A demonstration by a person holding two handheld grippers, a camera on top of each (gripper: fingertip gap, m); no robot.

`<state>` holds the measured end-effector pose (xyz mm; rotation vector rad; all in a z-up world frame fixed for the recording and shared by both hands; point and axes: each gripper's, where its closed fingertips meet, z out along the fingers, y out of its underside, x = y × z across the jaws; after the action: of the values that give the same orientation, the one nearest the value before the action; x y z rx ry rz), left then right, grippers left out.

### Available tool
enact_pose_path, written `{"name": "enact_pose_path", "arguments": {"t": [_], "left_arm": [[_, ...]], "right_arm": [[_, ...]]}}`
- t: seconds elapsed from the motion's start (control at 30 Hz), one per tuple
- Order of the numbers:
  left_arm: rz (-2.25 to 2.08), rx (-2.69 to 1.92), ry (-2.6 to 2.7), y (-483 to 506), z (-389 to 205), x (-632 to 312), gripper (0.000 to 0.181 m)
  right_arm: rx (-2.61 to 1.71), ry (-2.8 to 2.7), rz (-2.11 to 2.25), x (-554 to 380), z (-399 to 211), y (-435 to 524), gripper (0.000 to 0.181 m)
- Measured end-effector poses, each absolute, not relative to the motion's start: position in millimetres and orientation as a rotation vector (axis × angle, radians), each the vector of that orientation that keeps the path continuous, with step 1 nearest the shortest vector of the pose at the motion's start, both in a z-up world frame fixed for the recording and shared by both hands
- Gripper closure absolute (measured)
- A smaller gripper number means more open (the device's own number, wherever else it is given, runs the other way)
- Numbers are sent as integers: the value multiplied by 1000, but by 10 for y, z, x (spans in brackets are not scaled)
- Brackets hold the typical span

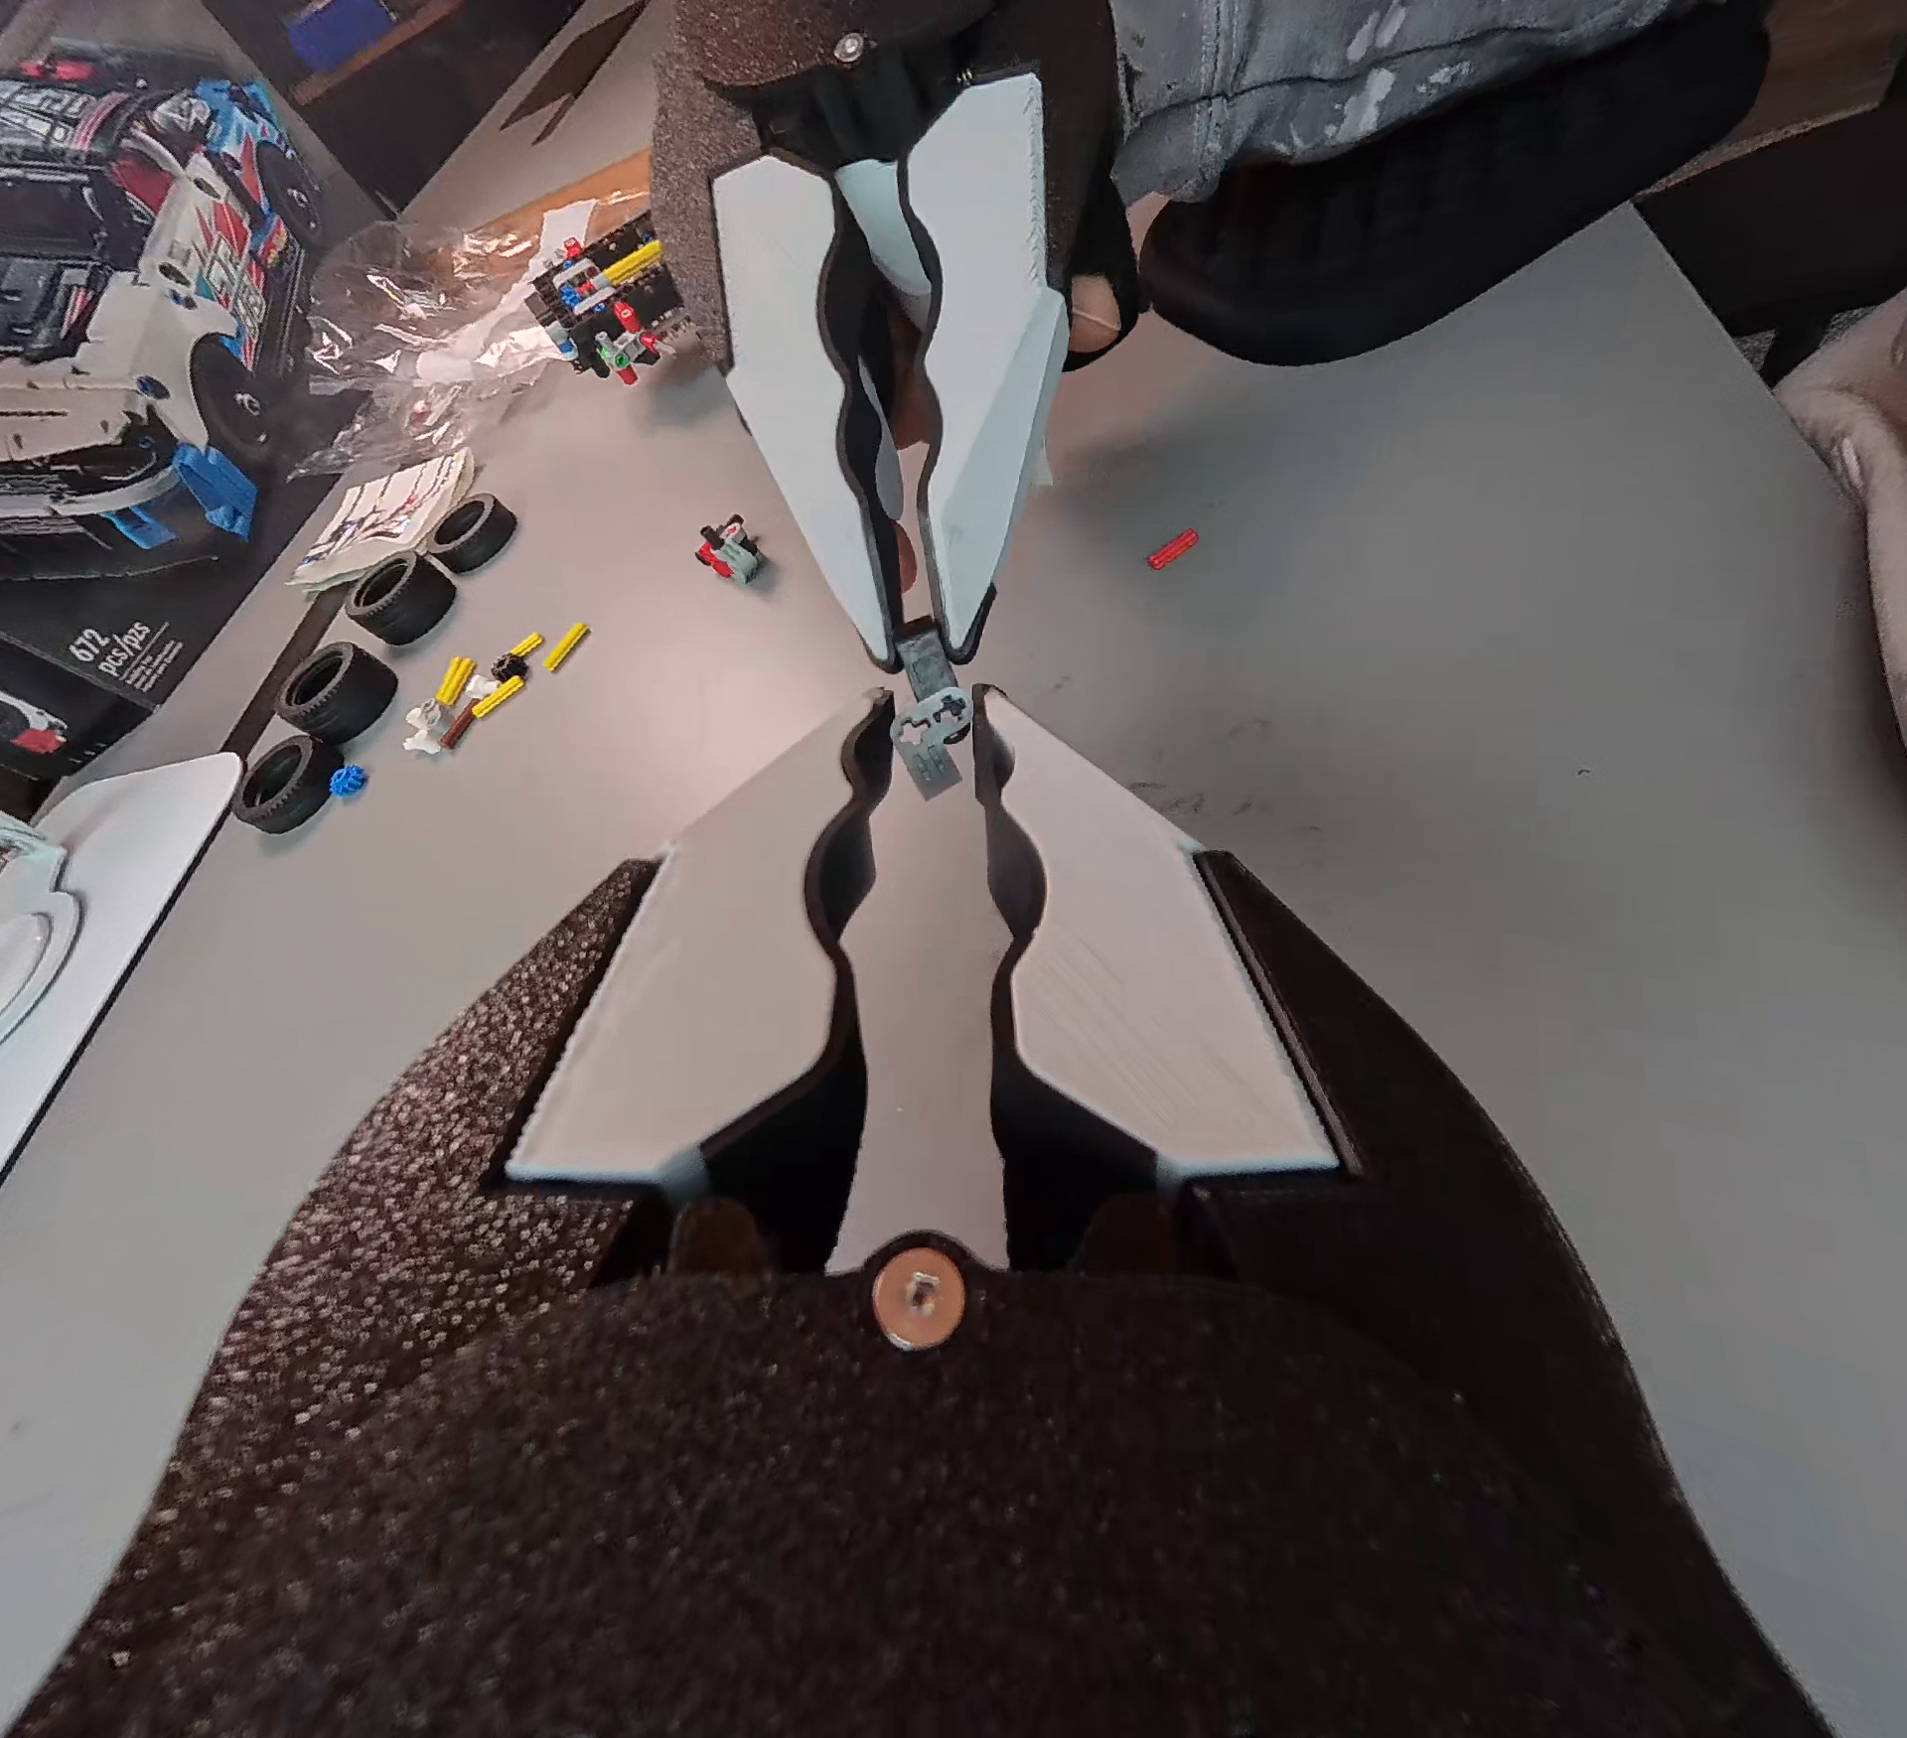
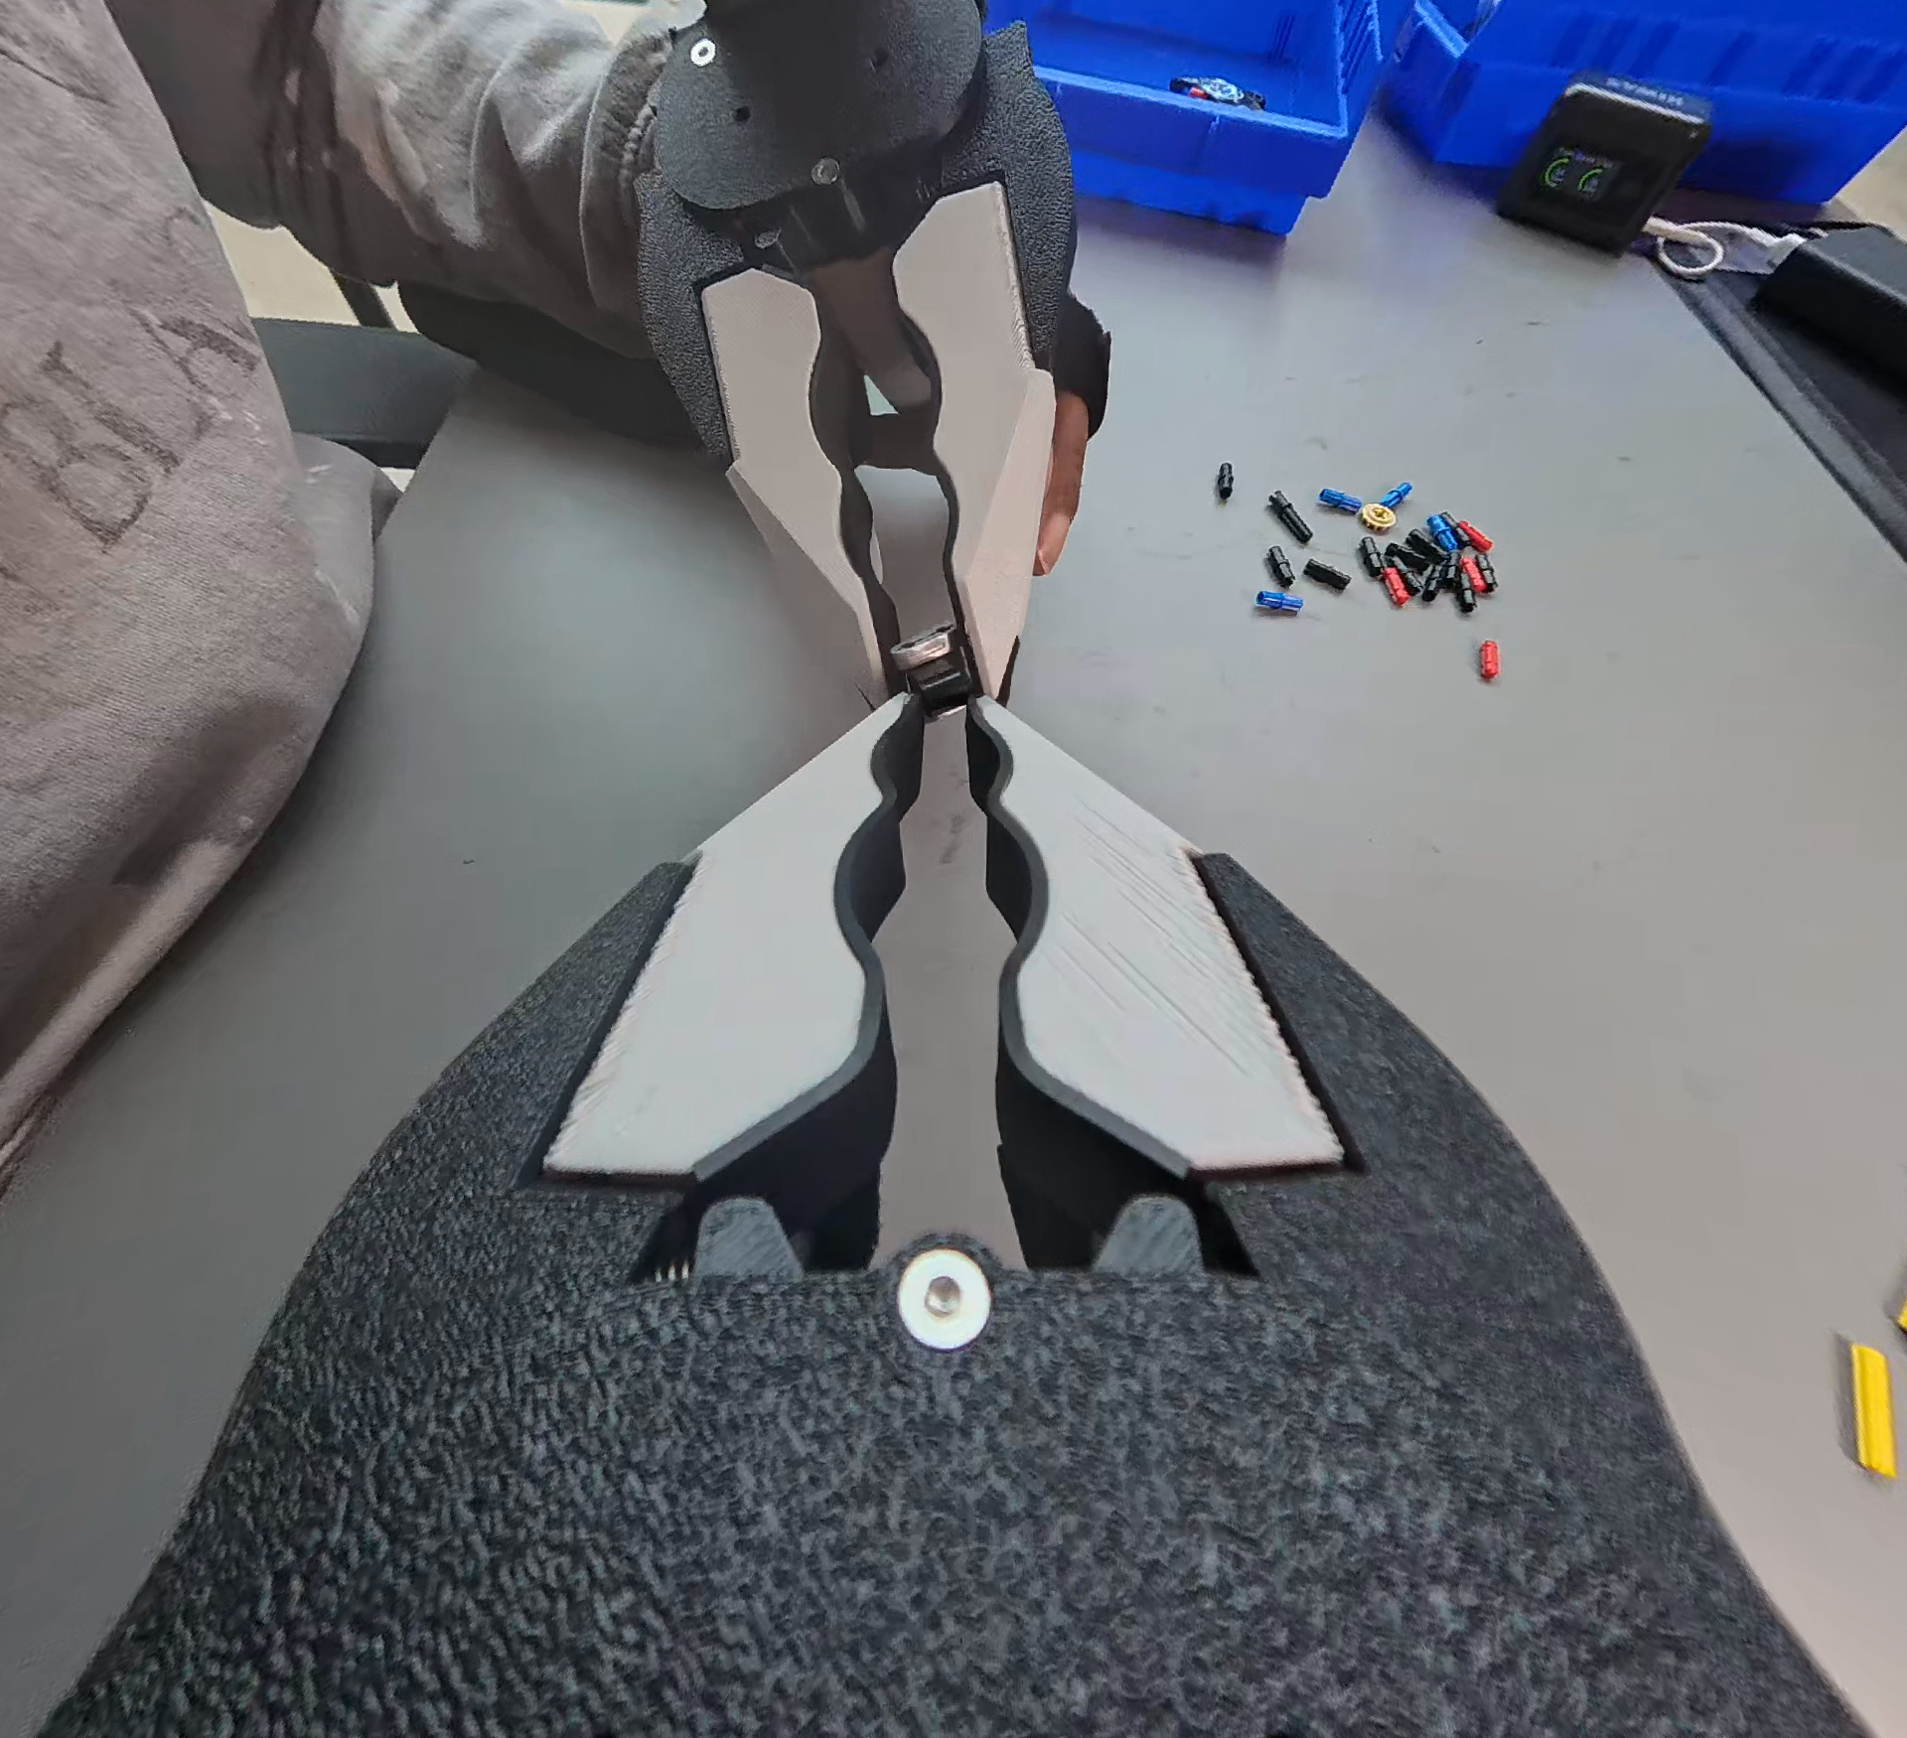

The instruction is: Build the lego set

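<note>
My left gripper (image 1: 934,706) is shut on a small light grey Lego connector (image 1: 932,727) and holds it above the grey table (image 1: 1342,760). My right gripper (image 2: 941,708) comes in from the opposite side, tip to tip with the left one. It is shut on a small black piece (image 2: 941,690) that meets the grey connector (image 2: 922,646). In the left wrist view the right gripper (image 1: 926,654) points down at the connector. In the right wrist view the left gripper (image 2: 939,659) does the same from the top. How the two pieces join is hidden by the fingertips.
Left wrist view: the Lego box (image 1: 114,326), several black tyres (image 1: 341,688), yellow axles (image 1: 506,667), a part-built assembly (image 1: 609,296), a small red-grey subassembly (image 1: 735,548), a red pin (image 1: 1173,550). Right wrist view: blue bins (image 2: 1187,38), a pile of pins (image 2: 1414,553), a black device (image 2: 1600,161). Only a small space, under 4 cm, lies between the two pairs of fingers. It is some 11 cm from my left tips to the red pin (image 1: 1173,550).
</note>
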<state>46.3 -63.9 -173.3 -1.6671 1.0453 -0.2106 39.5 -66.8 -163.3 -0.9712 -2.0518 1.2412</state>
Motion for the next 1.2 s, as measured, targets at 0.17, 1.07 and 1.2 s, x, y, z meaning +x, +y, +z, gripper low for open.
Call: {"name": "enact_pose_path", "arguments": {"t": [0.17, 1.07, 1.2], "left_arm": [[-225, -1760, 977, -548, -1842, 258, 165], [389, -2147, -190, -1081, -1345, -2784, 131], [-724, -1879, 179, -579, -1058, -798, 137]], "right_arm": [[-1013, -1921, 1339, 406, -1569, -471, 175], [-1042, -1626, 1386, 379, -1275, -250, 175], [-915, -1598, 1375, 397, -1127, -383, 175]]}}
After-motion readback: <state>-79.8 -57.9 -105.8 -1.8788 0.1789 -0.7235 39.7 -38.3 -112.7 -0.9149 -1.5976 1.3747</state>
